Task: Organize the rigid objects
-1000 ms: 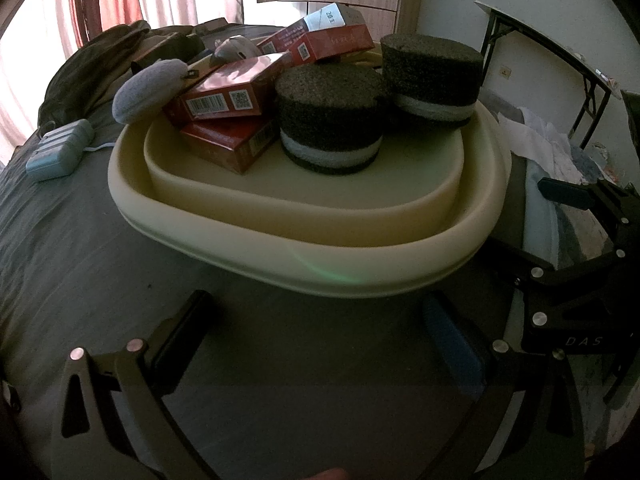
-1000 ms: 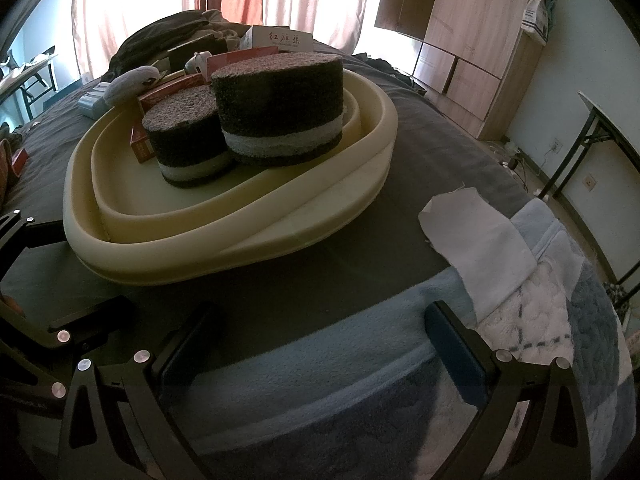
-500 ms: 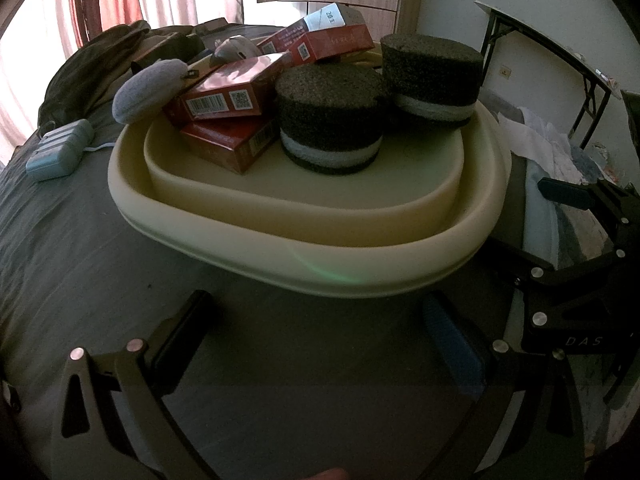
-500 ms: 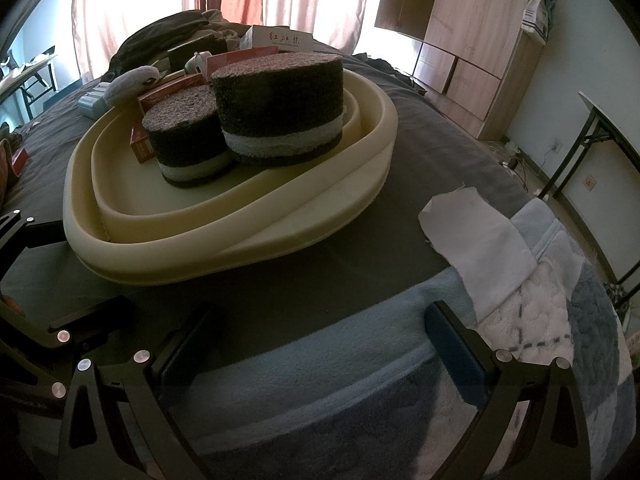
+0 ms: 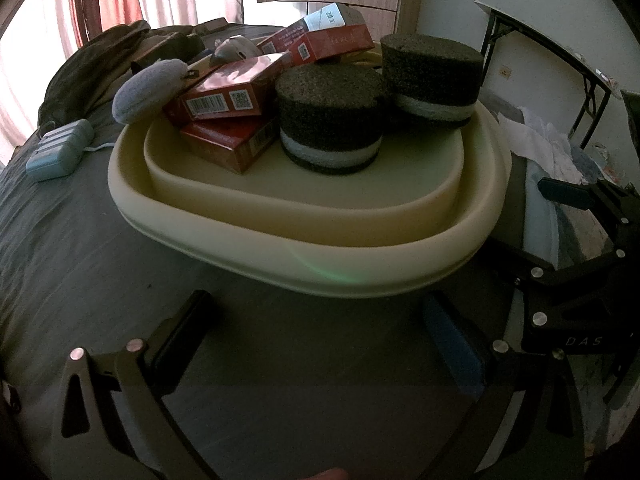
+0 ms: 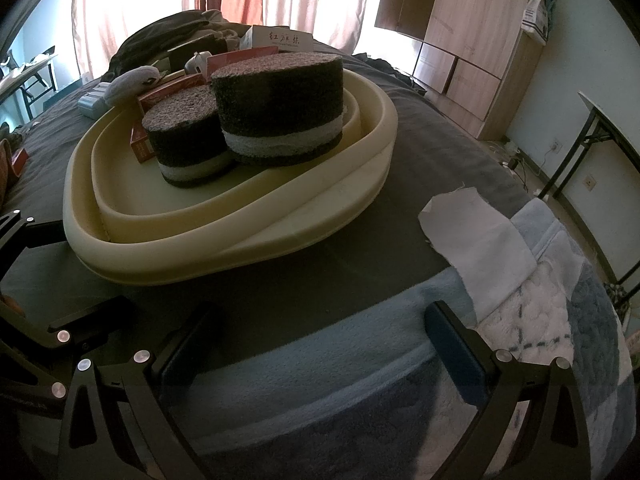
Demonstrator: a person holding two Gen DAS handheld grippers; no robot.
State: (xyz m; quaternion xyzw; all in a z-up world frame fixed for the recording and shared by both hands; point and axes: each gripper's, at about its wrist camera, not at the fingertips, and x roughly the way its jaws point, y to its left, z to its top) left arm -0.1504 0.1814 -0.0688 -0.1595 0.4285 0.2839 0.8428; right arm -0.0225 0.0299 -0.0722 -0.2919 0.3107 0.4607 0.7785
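A cream tray [image 5: 360, 276] [image 6: 240, 256] lies on the dark bed. In it stand two black foam cylinders with a white band [image 5: 330, 116] [image 5: 430, 76] [image 6: 280, 108] [image 6: 186, 140], several red boxes [image 5: 232, 92] and a grey oval pouch [image 5: 148, 88]. My left gripper [image 5: 316, 312] is open and empty, just in front of the tray's near rim. My right gripper [image 6: 320, 324] is open and empty, over the bedding to the tray's right. Its frame shows at the right in the left wrist view [image 5: 580, 280].
A pale blue case with a white cord [image 5: 60, 152] lies left of the tray. A white cloth [image 6: 476, 232] and a blue blanket [image 6: 360, 380] lie at the bed's right. A folding table [image 5: 560, 64] and a wooden wardrobe [image 6: 472, 40] stand beyond.
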